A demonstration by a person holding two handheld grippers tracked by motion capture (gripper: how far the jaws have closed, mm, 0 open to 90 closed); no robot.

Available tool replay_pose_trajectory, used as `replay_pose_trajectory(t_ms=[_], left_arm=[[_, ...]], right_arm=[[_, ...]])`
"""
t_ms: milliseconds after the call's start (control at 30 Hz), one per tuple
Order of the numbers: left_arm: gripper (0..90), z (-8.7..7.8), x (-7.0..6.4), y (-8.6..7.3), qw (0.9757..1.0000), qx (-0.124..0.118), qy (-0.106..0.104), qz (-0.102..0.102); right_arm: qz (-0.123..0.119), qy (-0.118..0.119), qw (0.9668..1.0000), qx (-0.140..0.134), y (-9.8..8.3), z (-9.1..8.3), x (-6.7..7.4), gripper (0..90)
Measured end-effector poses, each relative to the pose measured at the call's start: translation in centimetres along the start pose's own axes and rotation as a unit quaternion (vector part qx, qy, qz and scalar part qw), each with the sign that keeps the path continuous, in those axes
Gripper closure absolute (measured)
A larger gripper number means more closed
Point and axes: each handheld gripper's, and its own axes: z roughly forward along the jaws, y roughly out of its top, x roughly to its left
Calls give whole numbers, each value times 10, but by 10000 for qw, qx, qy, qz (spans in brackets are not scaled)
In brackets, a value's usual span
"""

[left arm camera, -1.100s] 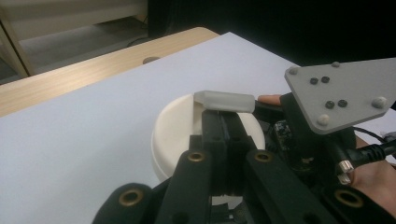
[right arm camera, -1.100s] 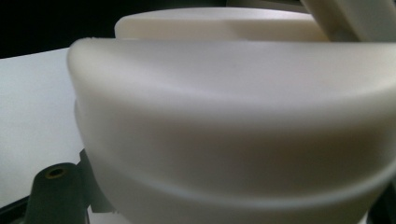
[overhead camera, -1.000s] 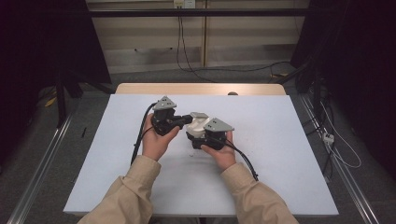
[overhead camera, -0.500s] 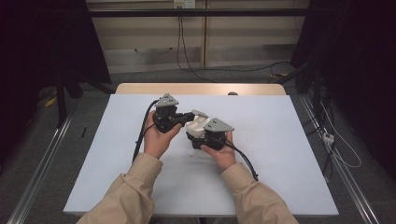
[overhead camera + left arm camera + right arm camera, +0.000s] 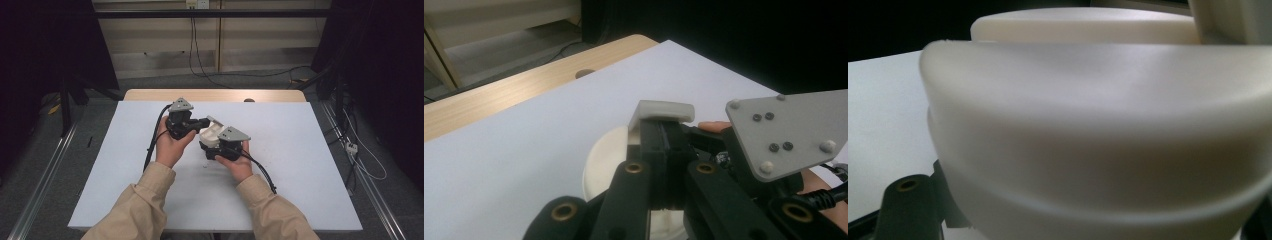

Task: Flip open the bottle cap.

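A cream-white round container [image 5: 210, 135] is held above the middle of the white table [image 5: 300, 165]. My right gripper [image 5: 212, 146] is shut on its near side; in the right gripper view the container's curved wall [image 5: 1098, 130] looms right in front of the camera. A raised white flap [image 5: 215, 121] stands at the container's far edge. My left gripper [image 5: 206, 121] points right with its jaws shut together, and its tips rest against that flap [image 5: 665, 110]. Whether the flap's edge is pinched between them I cannot tell. The round body [image 5: 605, 160] lies just below the left jaws.
A bare wooden strip [image 5: 215, 95] with a small round hole runs along the table's far edge. Metal rails flank the table, with cables on the floor beyond. The right gripper's grey plate [image 5: 784, 132] sits close beside the left jaws.
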Motion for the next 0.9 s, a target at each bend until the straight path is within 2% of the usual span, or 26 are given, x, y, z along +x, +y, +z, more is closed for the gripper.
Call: replay_pose_trajectory(t_ms=[900], left_arm=[[900,9,-4,11,9999,52,-43,97]], right_arm=[[16,1,10000,2,0,0,0,186]])
